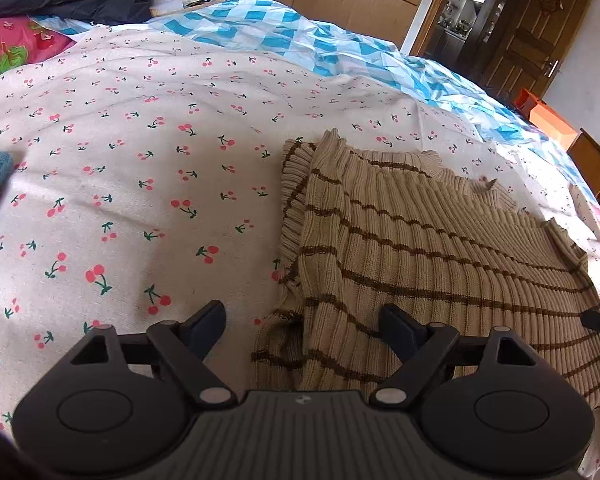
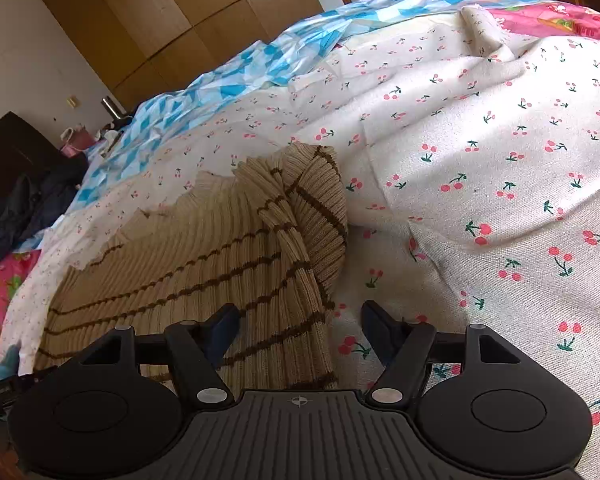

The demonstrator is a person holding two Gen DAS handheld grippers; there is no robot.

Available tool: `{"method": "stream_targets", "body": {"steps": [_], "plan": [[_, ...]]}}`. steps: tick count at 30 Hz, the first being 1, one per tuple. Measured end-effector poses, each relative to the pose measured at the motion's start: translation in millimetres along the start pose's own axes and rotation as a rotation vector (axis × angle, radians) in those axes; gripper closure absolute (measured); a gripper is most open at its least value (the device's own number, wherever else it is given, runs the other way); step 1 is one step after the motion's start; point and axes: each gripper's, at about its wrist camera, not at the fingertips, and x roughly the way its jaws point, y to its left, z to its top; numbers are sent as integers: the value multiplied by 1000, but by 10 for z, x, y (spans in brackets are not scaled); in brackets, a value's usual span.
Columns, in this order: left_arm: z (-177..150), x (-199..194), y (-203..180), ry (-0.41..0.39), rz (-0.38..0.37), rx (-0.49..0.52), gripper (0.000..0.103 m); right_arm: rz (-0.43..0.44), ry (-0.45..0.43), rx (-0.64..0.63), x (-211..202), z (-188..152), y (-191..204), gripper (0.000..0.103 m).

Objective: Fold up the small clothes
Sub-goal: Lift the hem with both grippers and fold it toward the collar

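on cherry sheet [image 1: 140, 184]: striped sweater [image 1: 440, 264]; both grippers apart

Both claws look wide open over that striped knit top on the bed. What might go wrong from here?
Possible snags, judged only from these views:
1. The left gripper and right gripper hold nothing, so the folded striped sweater may spring open.
2. Its sleeve lies bunched at the edge, so the next fold may come out lumpy.
3. The cherry-print sheet is wrinkled and soft; a pinch might catch it along with the knit.
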Motion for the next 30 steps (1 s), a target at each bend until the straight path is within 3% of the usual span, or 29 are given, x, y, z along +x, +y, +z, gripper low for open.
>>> {"method": "stream_targets", "body": {"steps": [3,6,8,9,10,11,12,13,18,26,28,30], "plan": [[-38,-14,-43,25,-39,42,11,31,21,-4,-76,-20,-43,34],[-22,111,-123,58,-17,70,8,53,38,10,4,-30,-70,33],[25,156,-138,81,-8,58,8,84,33,76,106,7,-103,40],[53,150,-132,89,-13,44,15,94,33,108,138,24,-123,47],[67,126,-127,94,-28,36,36,110,46,150,187,51,-146,65],[81,93,-121,110,-62,25,49,128,72,186,221,61,-160,75],[84,61,-113,131,-100,7,70,143,89,206,225,62,-154,78],[80,28,-111,146,-123,-5,78,156,93,200,193,51,-127,80],[13,-118,-142,159,-159,8,84,238,108,194,-96,-41,-74,86],[-213,-629,-184,219,-361,-90,87,308,168,153,-756,-247,106,88],[-283,-681,-145,224,-306,-96,87,295,180,132,-840,-329,136,88],[-316,-596,-72,203,-167,-78,86,215,179,102,-779,-362,110,87]]}}
